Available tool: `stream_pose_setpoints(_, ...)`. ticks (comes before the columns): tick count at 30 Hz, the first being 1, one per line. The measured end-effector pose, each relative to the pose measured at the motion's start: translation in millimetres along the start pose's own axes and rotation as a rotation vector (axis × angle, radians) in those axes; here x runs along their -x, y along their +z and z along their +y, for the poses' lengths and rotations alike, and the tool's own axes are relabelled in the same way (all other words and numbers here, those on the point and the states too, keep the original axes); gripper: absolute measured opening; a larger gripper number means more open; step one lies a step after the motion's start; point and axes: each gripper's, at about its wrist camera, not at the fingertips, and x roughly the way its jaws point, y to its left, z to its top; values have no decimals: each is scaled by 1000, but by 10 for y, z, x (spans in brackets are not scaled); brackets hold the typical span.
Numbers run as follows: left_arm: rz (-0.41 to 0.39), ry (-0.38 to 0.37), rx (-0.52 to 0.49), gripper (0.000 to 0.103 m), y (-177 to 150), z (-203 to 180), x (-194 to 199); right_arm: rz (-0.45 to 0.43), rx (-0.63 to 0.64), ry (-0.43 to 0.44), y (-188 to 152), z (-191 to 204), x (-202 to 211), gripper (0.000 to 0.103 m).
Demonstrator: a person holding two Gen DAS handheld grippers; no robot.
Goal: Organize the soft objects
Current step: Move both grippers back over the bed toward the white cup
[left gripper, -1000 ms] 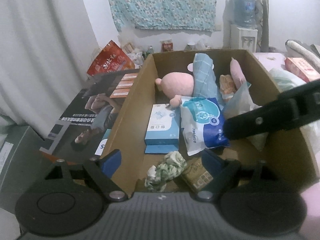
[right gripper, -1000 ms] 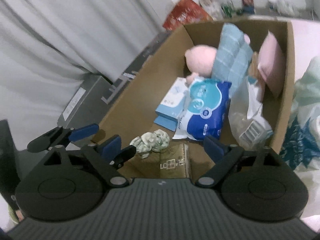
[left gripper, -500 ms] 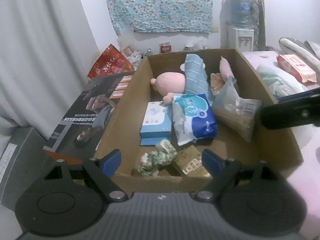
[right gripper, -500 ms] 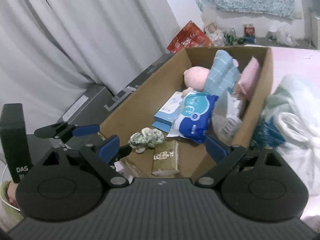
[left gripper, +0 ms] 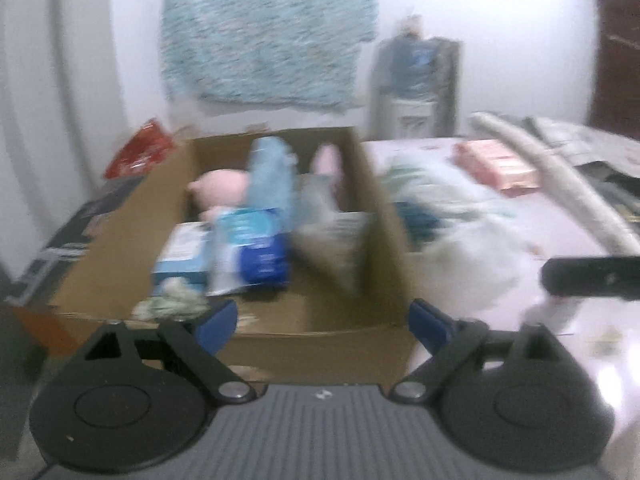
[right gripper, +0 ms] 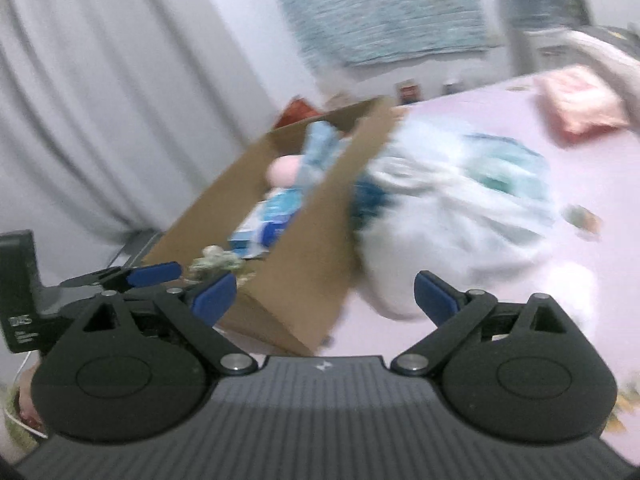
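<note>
A cardboard box (left gripper: 120, 248) (right gripper: 316, 240) holds a pink plush (left gripper: 220, 188), a blue checked pillow (left gripper: 272, 176), a blue and white pack (left gripper: 256, 248), a light blue box (left gripper: 180, 256) and a green-white rag (left gripper: 176, 304). My left gripper (left gripper: 322, 322) is open and empty in front of the box's near wall. My right gripper (right gripper: 324, 292) is open and empty, at the box's right corner. A white and teal bundle of cloth (right gripper: 460, 200) (left gripper: 460, 240) lies on the pink bed right of the box. Both views are blurred.
A pink packet (right gripper: 580, 104) (left gripper: 500, 164) and a grey rolled blanket (left gripper: 560, 184) lie further right on the bed (right gripper: 500, 300). Grey curtains (right gripper: 100, 100) hang at the left. A water dispenser (left gripper: 416, 80) stands by the far wall. The left gripper's fingers show in the right wrist view (right gripper: 152, 274).
Both grippers have pulled back out of the box and swung to the right, towards the bed. The bundle of cloth has come into the middle of the right wrist view.
</note>
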Motion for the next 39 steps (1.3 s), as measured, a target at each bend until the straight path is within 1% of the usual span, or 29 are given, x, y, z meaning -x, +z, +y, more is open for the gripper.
stream_pose_setpoints(3,-30,-63,-34,95,-40,-271,-3,-44,-29,-79,-156,-218,221,96)
stream_pose_setpoints(5,-49,-107,-59,95,-70,-434,-17,-75,-22,-143,-237,-345,361,96)
stream_pose_setpoints(7,-51,-151,-84,95,-111,-606,-52,-95,-5,-203,-279,-444,421,96)
stream_pose_setpoints(9,-75,-143,-123,97,-166,-770,-65,-107,13,-262,-296,-528,432,96)
stream_pose_setpoints(11,-87,-146,-182,97,-194,-945,-67,-110,30,-298,-301,-626,421,96)
stream_pose_setpoints(13,-77,-177,-215,97,-199,-1051,-88,-108,54,-323,-284,-685,347,96)
stream_pose_setpoints(17,-82,-170,-245,97,-213,-1172,-90,-96,130,-356,-205,-760,72,96)
stream_pose_setpoints(20,-58,-171,-255,97,-246,-1214,-127,-76,168,-383,-164,-823,-123,96)
stream_pose_setpoints(23,-40,-162,-270,95,-293,-1243,-149,-45,185,-382,-144,-884,-316,94)
stream_pose_setpoints(24,-34,-163,-271,94,-308,-1251,-161,-39,190,-388,-147,-901,-365,91)
stream_pose_setpoints(26,-25,-174,-266,91,-335,-1255,-171,-23,188,-398,-149,-951,-441,76)
stream_pose_setpoints(27,-15,-181,-262,90,-346,-1258,-185,-17,178,-400,-148,-978,-452,61)
stream_pose_setpoints(28,-6,-187,-259,90,-360,-1262,-197,-15,149,-389,-140,-1026,-458,53)
stream_pose_setpoints(29,0,-190,-257,89,-372,-1268,-203,-16,115,-361,-136,-1070,-439,52)
stream_pose_setpoints(31,16,-201,-256,85,-405,-1282,-219,-28,62,-339,-132,-1138,-393,51)
stream_pose_setpoints(33,29,-211,-253,84,-438,-1292,-231,-37,-4,-299,-126,-1206,-341,50)
stream_pose_setpoints(36,42,-224,-242,83,-487,-1291,-254,-22,-184,-171,-127,-1382,-269,48)
stream_pose_setpoints(38,62,-239,-235,83,-520,-1292,-292,0,-314,-67,-167,-1497,-256,41)
stream_pose_setpoints(39,74,-247,-235,82,-540,-1292,-311,13,-377,-23,-194,-1549,-262,30)
